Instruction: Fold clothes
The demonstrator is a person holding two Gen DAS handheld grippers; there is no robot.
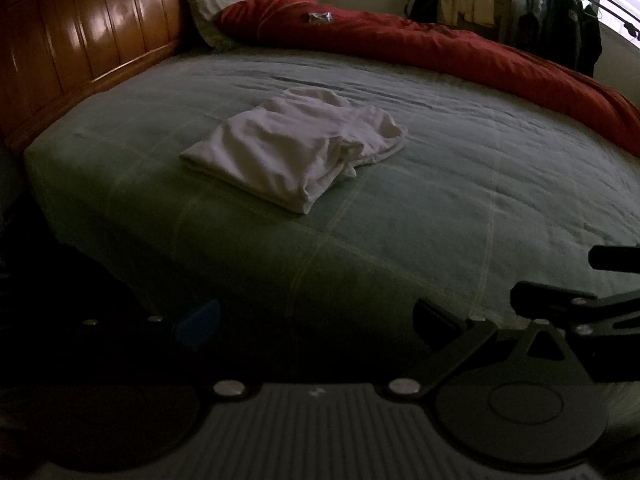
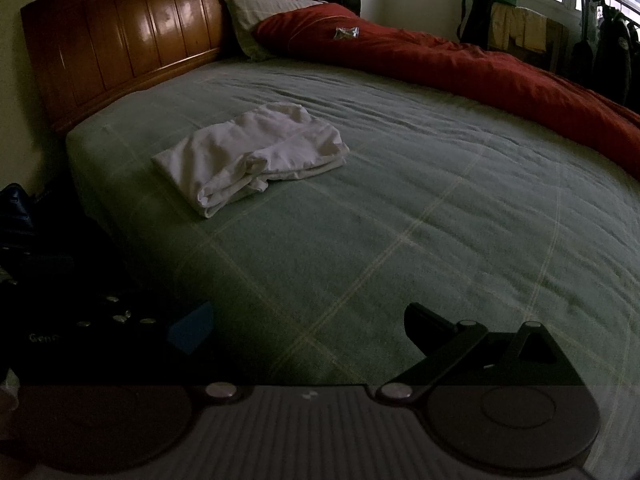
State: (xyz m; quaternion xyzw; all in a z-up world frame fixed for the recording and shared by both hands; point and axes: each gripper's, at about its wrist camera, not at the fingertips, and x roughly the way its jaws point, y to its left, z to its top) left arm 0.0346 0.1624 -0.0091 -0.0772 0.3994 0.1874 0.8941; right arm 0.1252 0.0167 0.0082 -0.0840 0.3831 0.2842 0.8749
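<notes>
A white garment [image 1: 294, 148] lies folded in a rough rectangle on the green checked bedspread [image 1: 440, 200], toward the headboard side. The right wrist view has the same garment [image 2: 252, 152] left of centre on the bedspread [image 2: 400, 200]. My left gripper [image 1: 316, 324] hovers at the near edge of the bed, well short of the garment, open with nothing between its fingers. My right gripper [image 2: 308, 326] is also back at the near edge, open and empty. Part of the right gripper's dark linkage [image 1: 580, 304] shows at the right edge of the left wrist view.
A red duvet [image 2: 480, 68] is bunched along the far side of the bed, with a small packet [image 2: 346, 32] on it. A pillow [image 2: 256, 20] leans on the wooden headboard [image 2: 132, 36]. Hanging clothes [image 2: 608, 48] stand by the window. Dark items [image 2: 24, 216] sit left of the bed.
</notes>
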